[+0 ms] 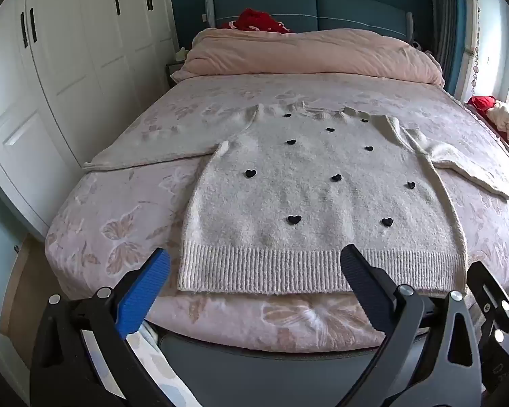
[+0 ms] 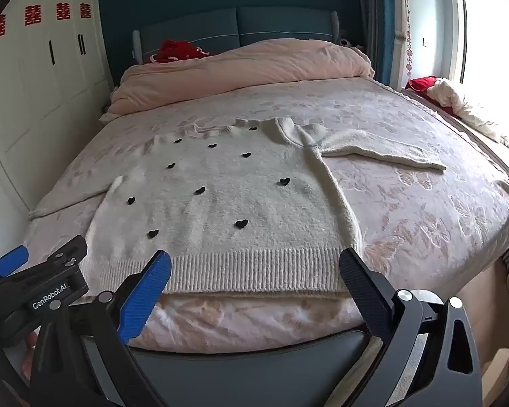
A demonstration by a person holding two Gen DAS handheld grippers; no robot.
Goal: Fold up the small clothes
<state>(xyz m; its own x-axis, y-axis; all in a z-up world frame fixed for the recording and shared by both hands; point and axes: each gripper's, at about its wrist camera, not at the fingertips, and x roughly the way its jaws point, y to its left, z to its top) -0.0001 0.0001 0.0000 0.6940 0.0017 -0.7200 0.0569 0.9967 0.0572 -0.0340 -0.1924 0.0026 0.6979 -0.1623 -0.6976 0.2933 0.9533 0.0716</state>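
Note:
A cream knit sweater (image 1: 308, 186) with small black hearts lies flat, face up, on the bed, hem toward me and both sleeves spread out to the sides. It also shows in the right wrist view (image 2: 227, 203). My left gripper (image 1: 254, 268) is open and empty, hovering just short of the ribbed hem near its left part. My right gripper (image 2: 254, 268) is open and empty, just short of the hem's right part. The left gripper's body shows at the lower left of the right wrist view (image 2: 34, 291).
The bed (image 1: 118, 237) has a pink butterfly-print cover and a dark footboard (image 1: 271, 366) below me. A rolled pink duvet (image 1: 305, 54) lies at the head with red cloth behind it. White wardrobes (image 1: 51, 84) stand left; a window ledge with clothes (image 2: 458, 101) is right.

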